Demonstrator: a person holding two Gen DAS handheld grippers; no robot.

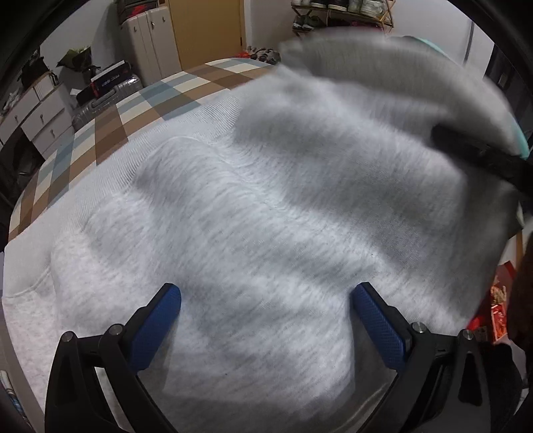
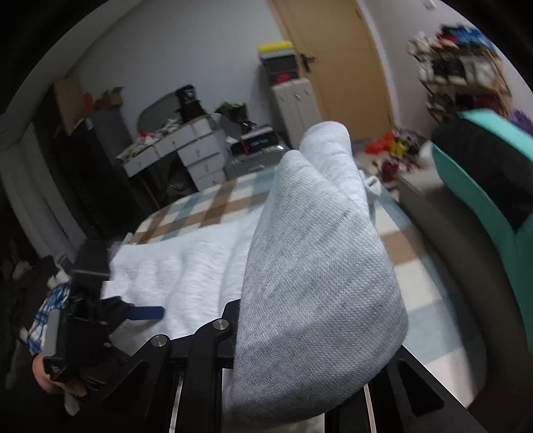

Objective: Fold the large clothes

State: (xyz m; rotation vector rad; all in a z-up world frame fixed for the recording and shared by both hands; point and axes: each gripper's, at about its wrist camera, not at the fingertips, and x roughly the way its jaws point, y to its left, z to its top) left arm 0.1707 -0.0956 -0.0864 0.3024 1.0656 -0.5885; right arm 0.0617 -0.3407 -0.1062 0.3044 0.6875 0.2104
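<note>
A large light grey sweatshirt lies spread on a checked bed cover. My left gripper is open just above the sweatshirt's body, its blue pads wide apart and empty. My right gripper is shut on a fold of the sweatshirt, lifted above the bed; the cloth drapes over and hides its fingers. In the left wrist view the right gripper shows as a dark bar at the upper right under the raised cloth. The left gripper shows at the left of the right wrist view.
The checked bed cover extends beyond the sweatshirt. White drawers, a suitcase and a wooden door stand past the bed. A shoe rack is at the far wall. A teal and black chair stands at the right.
</note>
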